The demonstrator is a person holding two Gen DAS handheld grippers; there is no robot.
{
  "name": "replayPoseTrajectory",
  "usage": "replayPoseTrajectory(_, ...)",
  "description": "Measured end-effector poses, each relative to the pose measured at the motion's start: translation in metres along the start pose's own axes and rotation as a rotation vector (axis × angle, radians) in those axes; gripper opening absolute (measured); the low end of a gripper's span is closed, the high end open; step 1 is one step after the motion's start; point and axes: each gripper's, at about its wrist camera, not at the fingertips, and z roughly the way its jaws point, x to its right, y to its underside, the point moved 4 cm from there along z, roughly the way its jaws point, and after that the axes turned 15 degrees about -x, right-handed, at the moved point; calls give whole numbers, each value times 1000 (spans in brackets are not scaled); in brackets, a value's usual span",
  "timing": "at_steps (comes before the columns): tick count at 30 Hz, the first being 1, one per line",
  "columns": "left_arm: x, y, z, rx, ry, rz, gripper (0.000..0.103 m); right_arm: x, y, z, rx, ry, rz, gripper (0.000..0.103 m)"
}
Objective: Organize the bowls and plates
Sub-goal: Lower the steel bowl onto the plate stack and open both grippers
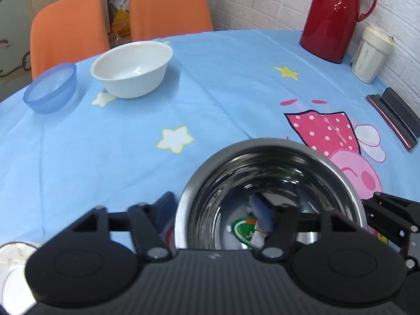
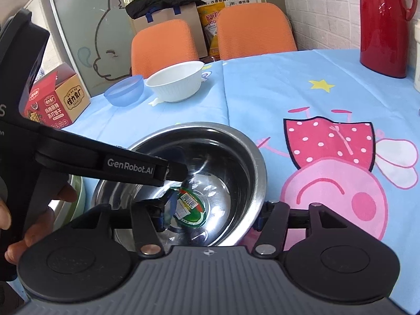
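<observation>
A steel bowl point(image 1: 273, 173) with a green sticker inside sits on the blue tablecloth close to both grippers; it also shows in the right wrist view point(image 2: 223, 157). My left gripper point(image 1: 218, 218) straddles its left rim, one finger outside, one inside, jaws apart. My right gripper point(image 2: 212, 210) straddles its near right rim the same way. Whether either grips the rim I cannot tell. A white bowl point(image 1: 132, 69) and a blue translucent bowl point(image 1: 51, 88) stand at the far left; the right wrist view shows the white bowl point(image 2: 176, 81) and blue bowl point(image 2: 126, 90) too.
A red thermos point(image 1: 336, 15), a white cup point(image 1: 370, 52) and a black phone stand point(image 1: 396, 115) line the right wall. Two orange chairs point(image 1: 168, 5) stand behind the table. A snack box point(image 2: 56, 99) sits at the left. A pale green dish point(image 2: 76, 199) lies beside the steel bowl.
</observation>
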Motion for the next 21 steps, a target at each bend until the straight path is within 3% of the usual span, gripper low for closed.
replayPoseTrajectory(2,0,1,0,2,-21,-13,73,0,1,-2,-1,-9,-8,103)
replayPoseTrajectory(6,-6,0,-19,50,-4,-59,74,12,0,-19,38,2,31,103)
replayPoseTrajectory(13,-2,9,-64,175,-63,-60,76,39,2,-59,154,67,127,103)
replayPoseTrajectory(18,1,17,-87,227,-64,-44,87,45,-1,-65,165,41,189,103)
replayPoseTrajectory(21,0,20,-95,250,-70,-38,87,36,-7,-70,177,19,149,103)
